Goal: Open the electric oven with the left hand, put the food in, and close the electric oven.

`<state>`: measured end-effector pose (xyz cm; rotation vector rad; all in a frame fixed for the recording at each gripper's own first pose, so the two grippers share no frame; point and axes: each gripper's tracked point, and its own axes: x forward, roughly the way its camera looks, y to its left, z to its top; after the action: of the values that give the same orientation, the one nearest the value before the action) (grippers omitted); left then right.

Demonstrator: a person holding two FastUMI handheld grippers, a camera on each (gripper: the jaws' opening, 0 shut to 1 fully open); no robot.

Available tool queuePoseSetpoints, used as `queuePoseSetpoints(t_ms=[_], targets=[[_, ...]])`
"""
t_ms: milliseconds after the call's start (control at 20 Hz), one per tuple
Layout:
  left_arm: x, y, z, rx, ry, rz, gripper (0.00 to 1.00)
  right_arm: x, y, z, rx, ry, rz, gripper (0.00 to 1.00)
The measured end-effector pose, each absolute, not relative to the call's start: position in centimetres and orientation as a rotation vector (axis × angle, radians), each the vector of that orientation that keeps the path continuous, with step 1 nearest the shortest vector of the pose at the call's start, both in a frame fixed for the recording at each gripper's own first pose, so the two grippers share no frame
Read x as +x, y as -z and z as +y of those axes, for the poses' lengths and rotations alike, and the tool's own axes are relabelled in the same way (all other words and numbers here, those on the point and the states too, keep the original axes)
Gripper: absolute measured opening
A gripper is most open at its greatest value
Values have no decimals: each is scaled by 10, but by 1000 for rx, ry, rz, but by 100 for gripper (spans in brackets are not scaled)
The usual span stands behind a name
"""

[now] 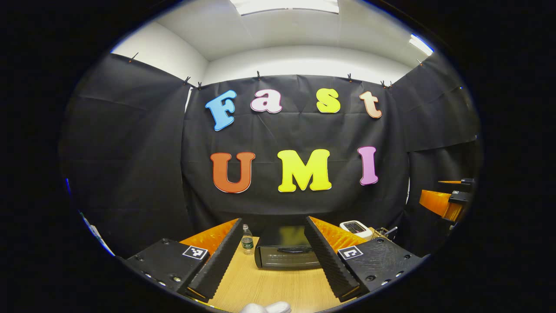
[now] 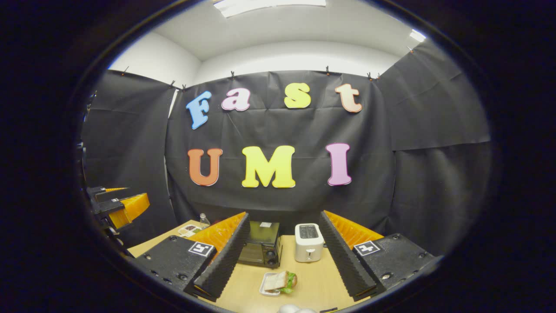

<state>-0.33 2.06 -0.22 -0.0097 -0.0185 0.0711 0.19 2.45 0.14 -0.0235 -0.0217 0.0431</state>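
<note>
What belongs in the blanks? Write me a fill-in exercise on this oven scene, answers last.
1. The electric oven door is ____.
2. The sandwich lies on a small white ____.
3. Beside the oven stands a white ____.
4. Both the left gripper and the right gripper have their fingers ____.

Answers: closed; tray; toaster; open

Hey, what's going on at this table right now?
A person holds two grippers above a wooden table, both open and empty. The left gripper faces the black electric oven, whose door is shut. The right gripper looks down at a sandwich in a small tray in front of the oven, with a white toaster beside it. Nothing is gripped yet.
</note>
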Motion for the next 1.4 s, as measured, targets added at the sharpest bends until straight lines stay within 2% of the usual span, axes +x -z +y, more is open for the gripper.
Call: queuePoseSetpoints(t_ms=[50, 100, 150, 200, 250, 400, 450, 650, 800, 850, 900, 1250, 1300, 1350, 1400], targets=[[0, 4, 18, -13, -66, -14, 93, 0, -2, 21, -28, -38, -24, 100], [3, 8, 16, -15, -61, -9, 93, 1, -4, 17, -34, -30, -23, 100], [8, 10, 16, -15, -60, -10, 93, 0, -5, 14, -38, -22, -26, 93], [15, 12, 13, -17, -54, -7, 93, -1, -6, 10, -39, -17, -28, 93], [19, 15, 10, -19, -47, -9, 93, -2, -8, 7, -40, -11, -29, 100], [41, 25, 1, -12, -27, 0, 93, -2, -12, -2, -42, 9, -32, 100], [49, 30, -3, -10, -23, 5, 93, -2, -15, -5, -43, 16, -35, 93], [84, 52, -20, -24, 9, 22, 93, -2, -22, -18, -62, 49, -42, 93], [114, 79, -32, -23, 25, 50, 93, -2, -29, -20, -72, 64, -49, 93], [125, 89, -35, -19, 30, 66, 93, -2, -30, -21, -78, 69, -51, 100], [135, 102, -38, -18, 33, 80, 93, -1, -32, -21, -85, 74, -54, 93], [202, 188, -42, -16, 25, 222, 93, 8, -35, -21, -106, 108, -47, 93], [210, 202, -42, -17, 22, 248, 93, 10, -34, -21, -110, 115, -41, 100], [218, 215, -41, -15, 18, 273, 94, 12, -32, -22, -112, 121, -34, 100], [222, 229, -40, -15, 14, 296, 93, 13, -30, -22, -115, 126, -26, 93]])
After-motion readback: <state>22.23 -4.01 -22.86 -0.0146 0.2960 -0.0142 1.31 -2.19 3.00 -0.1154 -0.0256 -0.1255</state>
